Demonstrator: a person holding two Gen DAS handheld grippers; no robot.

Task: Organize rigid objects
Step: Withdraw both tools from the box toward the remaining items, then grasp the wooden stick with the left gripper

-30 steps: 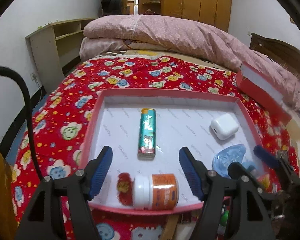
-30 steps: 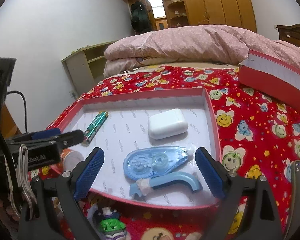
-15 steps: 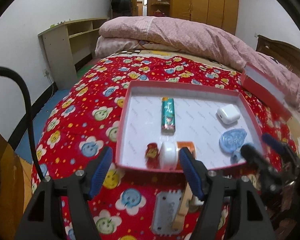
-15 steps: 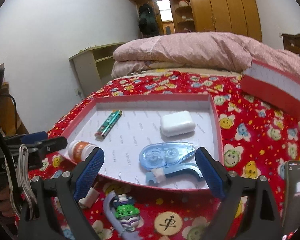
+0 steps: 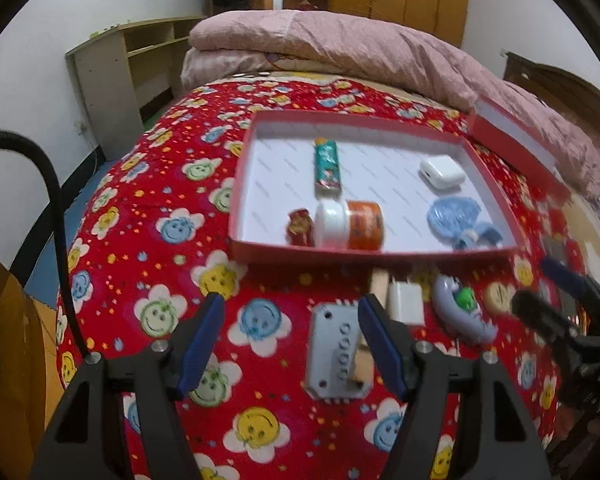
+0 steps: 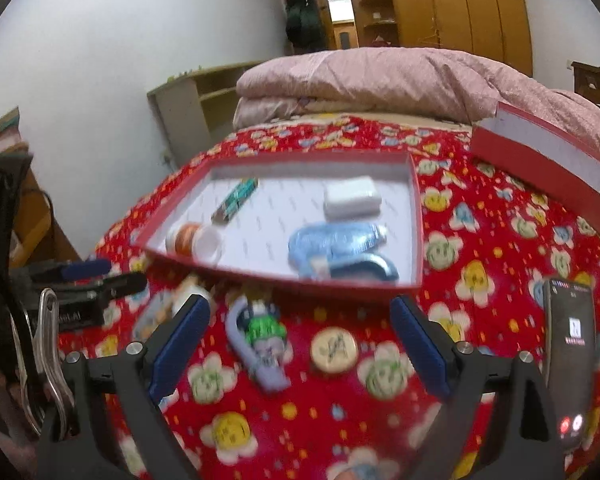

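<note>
My left gripper (image 5: 292, 340) hangs released over the red bedspread (image 5: 148, 240), nothing between its pads, a grey block (image 5: 334, 354) just beside its right finger. My right gripper (image 6: 300, 344) is spread wide and empty above a toy keyring (image 6: 262, 338) and a round wooden token (image 6: 334, 349). The red tray (image 5: 380, 251) beyond holds a lighter (image 5: 327, 165), a bottle (image 5: 350, 225) and a white case (image 5: 442, 171).

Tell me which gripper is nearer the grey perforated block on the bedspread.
Left. The left gripper has the grey perforated block just inside its right finger; the right gripper is off to the block's right, around the toy figure.
</note>
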